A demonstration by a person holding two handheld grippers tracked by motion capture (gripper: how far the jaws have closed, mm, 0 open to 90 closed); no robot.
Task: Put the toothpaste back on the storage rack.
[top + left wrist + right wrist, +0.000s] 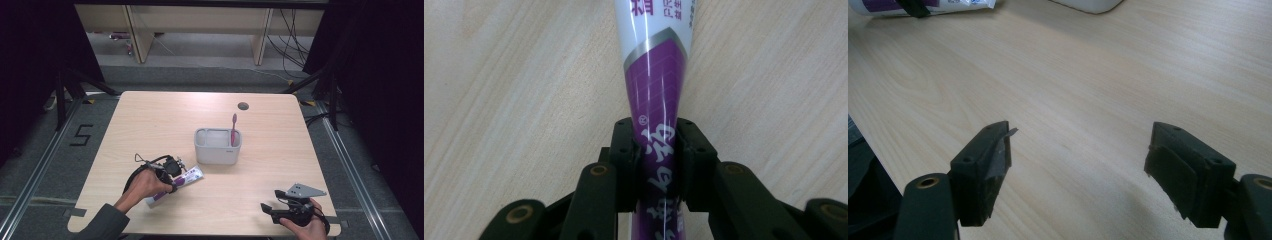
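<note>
A white and purple toothpaste tube point(186, 177) lies on the wooden table point(150, 120), just left of a grey holder point(217, 146). My left gripper point(173, 176) is shut on the tube. In the left gripper view both pads pinch the purple part of the tube point(659, 90), which lies on the tabletop. A pink toothbrush point(233, 128) stands upright in the holder's right end. My right gripper point(265, 209) rests near the table's front right edge, open, and nothing sits between its jaws point(1078, 160) but bare wood. The tube point(923, 5) also shows far off at top left in the right gripper view.
A round cable hole point(243, 105) sits near the table's far edge. The grey holder's base point(1088, 4) shows at the top of the right gripper view. Dark stands and cables lie on the floor around the table.
</note>
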